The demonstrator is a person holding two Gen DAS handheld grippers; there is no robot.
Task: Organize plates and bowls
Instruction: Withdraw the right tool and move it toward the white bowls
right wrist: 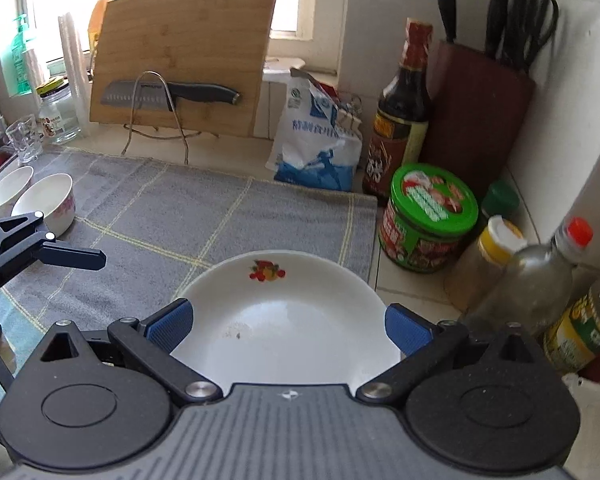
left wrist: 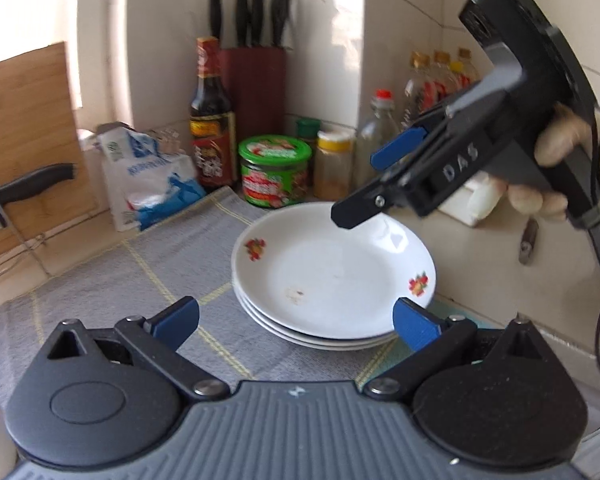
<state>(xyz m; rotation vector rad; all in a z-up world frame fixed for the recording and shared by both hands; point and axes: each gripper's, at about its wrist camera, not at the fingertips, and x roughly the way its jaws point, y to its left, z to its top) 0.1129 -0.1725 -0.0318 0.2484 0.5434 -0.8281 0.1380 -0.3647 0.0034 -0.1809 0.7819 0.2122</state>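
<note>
A stack of three white plates [left wrist: 332, 276] with fruit prints rests on the right end of a grey checked mat [left wrist: 140, 280]. My left gripper [left wrist: 296, 324] is open at the stack's near edge, its blue pads on either side and apart from the rim. My right gripper [left wrist: 360, 186], held by a hand [left wrist: 556, 148], hovers open above the stack's far right rim. In the right wrist view the top plate [right wrist: 284, 312] lies below and between the open right gripper [right wrist: 288, 326] pads. Two white bowls [right wrist: 46, 200] sit at the mat's left end, beyond a left gripper finger [right wrist: 72, 257].
Crowding the corner beside the plates are a green-lidded tin [right wrist: 430, 220], a dark sauce bottle [right wrist: 400, 128], a knife block [right wrist: 476, 120], spice jars [left wrist: 332, 160] and oil bottles [right wrist: 532, 276]. A salt bag [right wrist: 320, 148] and a cutting board with a knife [right wrist: 180, 60] stand behind the mat.
</note>
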